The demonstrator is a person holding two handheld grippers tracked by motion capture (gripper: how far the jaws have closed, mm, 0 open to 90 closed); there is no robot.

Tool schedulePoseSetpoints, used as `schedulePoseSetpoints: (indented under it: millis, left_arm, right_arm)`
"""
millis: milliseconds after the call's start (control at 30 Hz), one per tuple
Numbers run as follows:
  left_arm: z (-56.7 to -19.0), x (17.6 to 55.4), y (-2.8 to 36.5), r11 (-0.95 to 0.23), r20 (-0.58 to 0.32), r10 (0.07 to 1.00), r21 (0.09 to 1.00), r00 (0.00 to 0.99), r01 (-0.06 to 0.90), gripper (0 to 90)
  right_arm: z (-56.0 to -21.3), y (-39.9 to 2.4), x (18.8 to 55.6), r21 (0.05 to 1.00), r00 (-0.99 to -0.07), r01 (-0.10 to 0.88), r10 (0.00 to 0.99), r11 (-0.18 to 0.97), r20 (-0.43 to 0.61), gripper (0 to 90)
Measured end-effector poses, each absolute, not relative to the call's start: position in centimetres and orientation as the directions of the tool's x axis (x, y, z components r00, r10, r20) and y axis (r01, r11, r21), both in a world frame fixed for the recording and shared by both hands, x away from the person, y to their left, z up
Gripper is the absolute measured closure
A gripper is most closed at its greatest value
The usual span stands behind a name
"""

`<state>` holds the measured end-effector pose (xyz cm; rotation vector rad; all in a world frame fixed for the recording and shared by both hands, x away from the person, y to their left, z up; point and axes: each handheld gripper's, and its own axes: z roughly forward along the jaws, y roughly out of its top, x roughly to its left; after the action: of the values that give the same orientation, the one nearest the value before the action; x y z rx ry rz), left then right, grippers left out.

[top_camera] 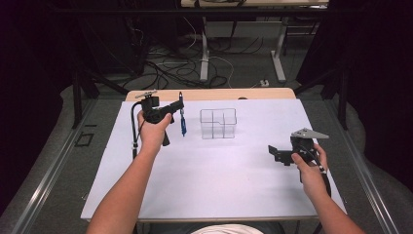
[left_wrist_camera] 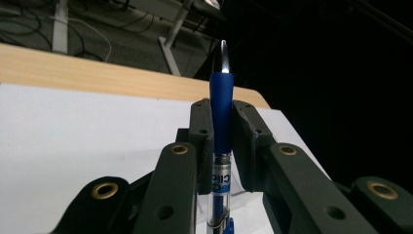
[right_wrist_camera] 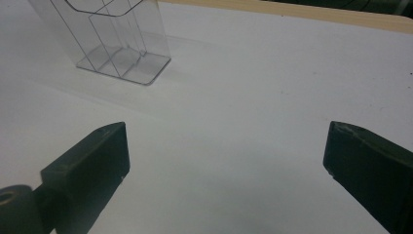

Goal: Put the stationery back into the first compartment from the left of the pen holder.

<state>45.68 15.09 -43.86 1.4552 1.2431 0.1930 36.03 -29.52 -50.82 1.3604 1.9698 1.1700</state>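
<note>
Only partly legible print marks the blue pen [left_wrist_camera: 222, 122] clamped by the left gripper [left_wrist_camera: 221, 114]; right gripper [right_wrist_camera: 226, 161] open.

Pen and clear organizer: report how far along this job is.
Done: the left gripper is shut on the blue pen and holds it upright above the white table.
In hand: carrying it beside the clear organizer.
Left: the organizer's compartments look empty, so the pen probably still has to go in. The right gripper waits open.

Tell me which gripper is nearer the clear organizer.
Left. The left gripper, holding a pen, is just left of the organizer; the right gripper sits farther off, to its right and nearer the person.
</note>
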Motion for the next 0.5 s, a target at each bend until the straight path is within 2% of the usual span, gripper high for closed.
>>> schedulePoseSetpoints:
  millis: [500]
  left_arm:
    - [-41.8,46.7,12.2,0.206,-0.46,0.767,0.837,0.447,0.507,80.1]
  right_arm:
    - [-50.8,-29.6,35.9,0.85,-0.393,0.508,0.916,0.138,0.086,2.7]
